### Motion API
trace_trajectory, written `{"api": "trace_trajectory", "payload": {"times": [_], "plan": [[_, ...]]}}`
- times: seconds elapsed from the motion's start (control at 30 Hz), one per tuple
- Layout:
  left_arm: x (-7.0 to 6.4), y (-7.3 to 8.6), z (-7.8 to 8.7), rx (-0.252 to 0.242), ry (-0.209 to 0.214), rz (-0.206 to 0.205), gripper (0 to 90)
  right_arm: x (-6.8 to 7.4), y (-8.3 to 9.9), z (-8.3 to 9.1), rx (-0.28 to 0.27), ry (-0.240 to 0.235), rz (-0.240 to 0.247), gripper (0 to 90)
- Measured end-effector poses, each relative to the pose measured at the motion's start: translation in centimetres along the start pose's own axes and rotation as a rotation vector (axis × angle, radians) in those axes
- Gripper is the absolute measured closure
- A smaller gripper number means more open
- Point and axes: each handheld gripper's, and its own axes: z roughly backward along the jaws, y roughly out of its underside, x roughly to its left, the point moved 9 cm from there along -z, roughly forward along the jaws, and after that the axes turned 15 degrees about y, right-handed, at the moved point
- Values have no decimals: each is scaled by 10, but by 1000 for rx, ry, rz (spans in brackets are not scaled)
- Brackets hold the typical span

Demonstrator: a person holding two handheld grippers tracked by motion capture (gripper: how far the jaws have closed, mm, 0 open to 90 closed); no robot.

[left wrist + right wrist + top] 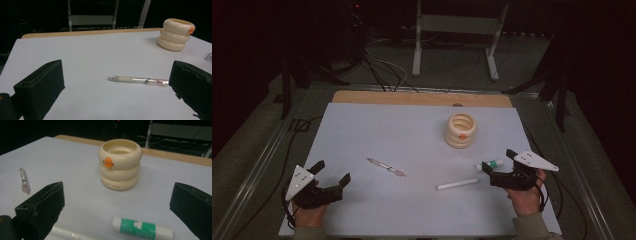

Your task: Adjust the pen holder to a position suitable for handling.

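High view shows the white table sheet (412, 135) as the largest thing, laid over a wooden tabletop (422, 98) whose bare strip runs along the far edge; beyond it the room is dark, with a pale metal stand (457, 30) and loose cables (382, 67) on the floor. Next in size, a cream holder (120, 163) shaped like stacked rings with an orange beak sits well ahead of the right gripper's (502, 167) fingers, mouth up, likely there to receive the smaller items. Right gripper jaws stand spread wide and hold nothing; a green-and-white glue stick (142, 230) lies flat between and just ahead of them, so it looks like the next pick. A white stick (458, 184) lies just beside those fingers, toward the other hand. Left gripper (332, 172) also stands spread and empty, with a clear pen (138, 80) lying ahead of its fingers, its end near the right-hand jaw in the left gripper view
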Motion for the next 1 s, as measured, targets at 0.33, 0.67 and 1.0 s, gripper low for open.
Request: {"api": "trace_trajectory", "payload": {"times": [0.33, 0.67, 1.0], "plan": [[0, 0, 1, 5, -13, -1, 5, 8, -35, -21, 10, -6, -38, 2], [0, -3, 2, 30, -29, -14, 6, 14, -58, -44, 27, -5, -63, 1], [1, -4, 3, 16, -4, -6, 41, 19, -75, -63, 26, -17, -100, 1]]}}
